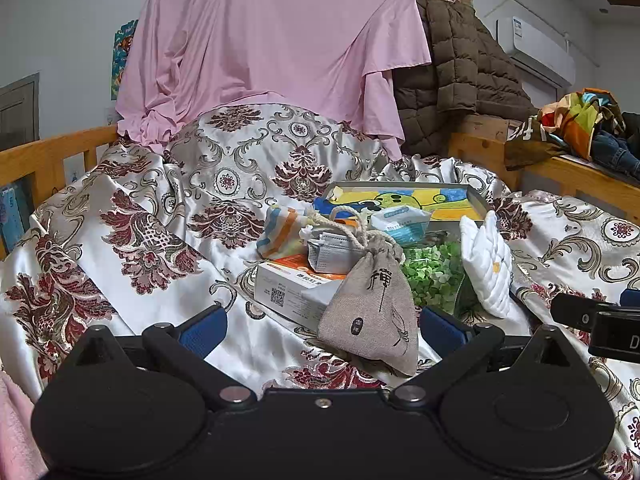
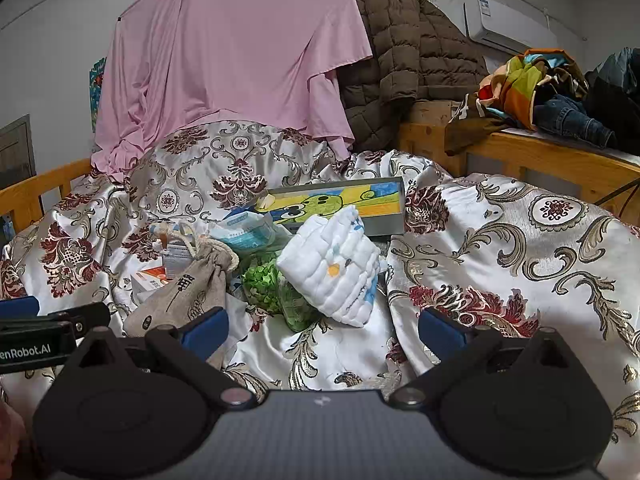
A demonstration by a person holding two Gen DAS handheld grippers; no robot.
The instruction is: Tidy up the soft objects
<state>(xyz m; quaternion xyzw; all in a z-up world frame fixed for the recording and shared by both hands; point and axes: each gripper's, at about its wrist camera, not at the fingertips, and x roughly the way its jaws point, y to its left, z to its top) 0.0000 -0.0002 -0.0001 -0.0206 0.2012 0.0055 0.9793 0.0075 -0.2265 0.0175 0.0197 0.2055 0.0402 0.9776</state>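
Both tools spread wide, empty. Left gripper (image 1: 322,326) low before grey drawstring pouch (image 1: 370,304), likely lined up for a pinch. Right gripper (image 2: 322,326) facing folded white cloth (image 2: 334,266), propped against green bag (image 2: 266,286). Clutter heaped mid-bedspread (image 2: 500,248), unsorted.

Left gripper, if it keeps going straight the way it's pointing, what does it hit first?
Probably the grey drawstring pouch, lying just ahead between the open left gripper fingers; depth is hard to judge.
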